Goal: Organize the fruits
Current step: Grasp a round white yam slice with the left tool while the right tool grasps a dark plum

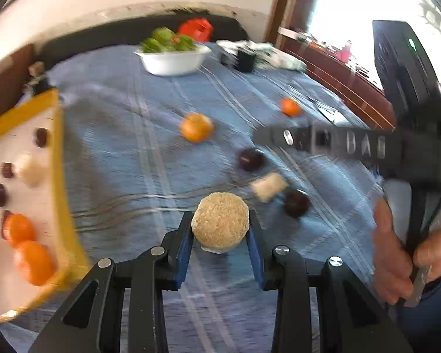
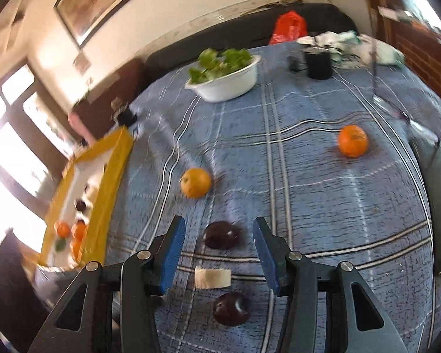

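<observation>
Fruit scattered over blue checked cloth (image 2: 308,194) on bench. Left hand-held gripper (image 1: 220,232) clamped on round beige rough-skinned fruit (image 1: 220,225), beside yellow-rimmed tray (image 1: 60,182) with oranges and plums. Right hand-held gripper (image 2: 219,256) apart, straddling dark plum (image 2: 222,235).

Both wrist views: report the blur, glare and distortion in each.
Left wrist view: motion blur smears the yellow tray and right gripper; the window top right is blown out. Right wrist view: blur toward the edges, window glare at left, fisheye bending the tablecloth's lines.
</observation>
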The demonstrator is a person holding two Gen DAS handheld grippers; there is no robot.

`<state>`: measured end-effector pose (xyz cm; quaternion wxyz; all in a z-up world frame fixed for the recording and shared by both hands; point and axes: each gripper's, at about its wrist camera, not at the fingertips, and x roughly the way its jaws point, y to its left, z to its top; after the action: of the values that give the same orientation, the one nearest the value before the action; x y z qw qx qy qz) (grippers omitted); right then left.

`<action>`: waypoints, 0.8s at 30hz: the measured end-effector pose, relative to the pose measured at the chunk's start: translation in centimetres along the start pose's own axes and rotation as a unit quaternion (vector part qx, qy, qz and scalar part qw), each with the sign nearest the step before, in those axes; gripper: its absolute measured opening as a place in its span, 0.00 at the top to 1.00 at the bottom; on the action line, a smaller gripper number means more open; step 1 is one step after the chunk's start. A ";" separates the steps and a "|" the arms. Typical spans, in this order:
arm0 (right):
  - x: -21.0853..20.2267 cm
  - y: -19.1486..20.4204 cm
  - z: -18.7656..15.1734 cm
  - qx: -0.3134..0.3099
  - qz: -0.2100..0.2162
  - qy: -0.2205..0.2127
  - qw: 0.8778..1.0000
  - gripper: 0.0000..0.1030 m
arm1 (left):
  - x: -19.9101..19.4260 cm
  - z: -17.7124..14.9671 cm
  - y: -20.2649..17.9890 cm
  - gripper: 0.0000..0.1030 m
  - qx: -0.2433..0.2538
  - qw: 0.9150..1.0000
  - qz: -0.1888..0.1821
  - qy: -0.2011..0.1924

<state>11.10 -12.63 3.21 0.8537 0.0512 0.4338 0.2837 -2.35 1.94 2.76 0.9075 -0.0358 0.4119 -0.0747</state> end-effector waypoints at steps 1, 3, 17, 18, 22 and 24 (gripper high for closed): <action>0.3 0.2 -0.1 -0.008 -0.012 0.000 1.000 0.49 | -0.2 0.0 0.4 0.68 -0.001 1.000 0.012 -0.007; 0.8 0.6 -0.2 -0.020 -0.022 0.006 1.000 0.50 | -0.3 0.1 0.9 0.68 -0.004 1.000 0.022 -0.013; 3.2 1.6 -0.7 -0.059 -0.058 0.026 0.996 0.69 | -0.3 0.4 0.9 0.68 -0.006 1.000 -0.001 -0.028; 3.2 1.6 -0.7 -0.058 -0.055 0.026 0.996 0.69 | -0.3 0.4 0.9 0.68 -0.006 1.000 -0.002 -0.028; 2.8 1.7 -0.7 -0.056 -0.047 0.018 0.997 0.69 | -0.2 0.5 1.0 0.67 -0.010 1.000 -0.007 -0.025; 2.4 1.7 -0.6 -0.054 -0.043 0.011 0.998 0.69 | -0.1 0.5 1.1 0.68 -0.012 1.000 -0.006 -0.024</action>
<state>11.00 -10.01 1.69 0.8618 -0.0164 0.4291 0.2699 -1.93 3.07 3.04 0.9162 -0.0510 0.3905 -0.0744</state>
